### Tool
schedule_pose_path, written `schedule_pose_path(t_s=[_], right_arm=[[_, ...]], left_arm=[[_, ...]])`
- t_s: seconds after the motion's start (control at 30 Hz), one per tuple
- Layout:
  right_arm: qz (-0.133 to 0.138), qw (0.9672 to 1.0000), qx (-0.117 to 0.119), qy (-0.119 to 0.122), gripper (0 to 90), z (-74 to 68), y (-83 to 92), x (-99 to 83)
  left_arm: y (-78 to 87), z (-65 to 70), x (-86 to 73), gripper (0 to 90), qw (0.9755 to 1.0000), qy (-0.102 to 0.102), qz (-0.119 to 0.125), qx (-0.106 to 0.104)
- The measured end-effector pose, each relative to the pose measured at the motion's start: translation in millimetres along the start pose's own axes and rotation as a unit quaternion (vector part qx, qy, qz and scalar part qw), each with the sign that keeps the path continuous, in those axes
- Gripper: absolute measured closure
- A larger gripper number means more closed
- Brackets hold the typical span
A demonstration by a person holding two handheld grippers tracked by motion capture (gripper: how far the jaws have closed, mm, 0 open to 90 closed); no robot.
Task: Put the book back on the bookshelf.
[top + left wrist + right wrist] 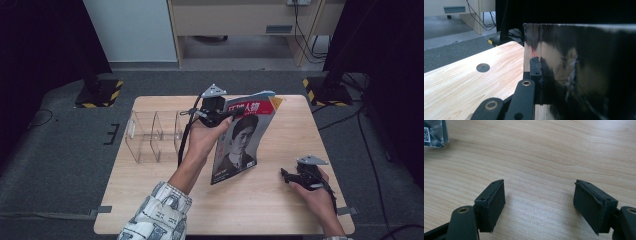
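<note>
One magazine (240, 140), thin, glossy, floppy, likely slippery: pinched shut at top edge by left gripper (216, 116), best near spine; right gripper (295, 176) wide open, empty.

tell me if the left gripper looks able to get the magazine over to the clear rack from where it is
Probably yes. The left gripper is shut on the magazine, held upright, and the clear rack stands just to its left with only bare table between them.
</note>
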State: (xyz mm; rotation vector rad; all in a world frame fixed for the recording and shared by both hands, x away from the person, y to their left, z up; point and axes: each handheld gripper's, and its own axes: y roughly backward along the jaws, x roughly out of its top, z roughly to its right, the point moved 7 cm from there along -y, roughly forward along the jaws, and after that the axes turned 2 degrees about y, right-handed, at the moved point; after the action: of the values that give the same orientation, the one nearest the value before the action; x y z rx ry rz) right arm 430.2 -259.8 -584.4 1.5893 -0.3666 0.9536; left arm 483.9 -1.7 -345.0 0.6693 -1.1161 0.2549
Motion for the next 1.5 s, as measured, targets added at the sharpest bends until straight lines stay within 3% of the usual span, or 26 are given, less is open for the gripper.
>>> schedule_pose_path(t_s=[0.4, 0.67, 1.5], right_arm=[[0.000, 1.0000, 0.000, 0.000, 25.6, -0.1, 0.0, 0.0], [0.000, 1.0000, 0.001, -0.003, 25.6, -0.8, -0.1, 0.1], [0.000, 1.0000, 0.002, -0.005, 25.6, -1.5, -0.1, 0.3]], left_arm=[[4.6, 0.5, -2.9, 86.5, 1.0000, 0.002, 0.001, -0.001], [13.1, -3.7, -3.7, 86.4, 0.9999, 0.014, 0.008, -0.002], [33.1, -0.8, -14.2, 86.5, 0.9998, 0.012, 0.013, -0.012]])
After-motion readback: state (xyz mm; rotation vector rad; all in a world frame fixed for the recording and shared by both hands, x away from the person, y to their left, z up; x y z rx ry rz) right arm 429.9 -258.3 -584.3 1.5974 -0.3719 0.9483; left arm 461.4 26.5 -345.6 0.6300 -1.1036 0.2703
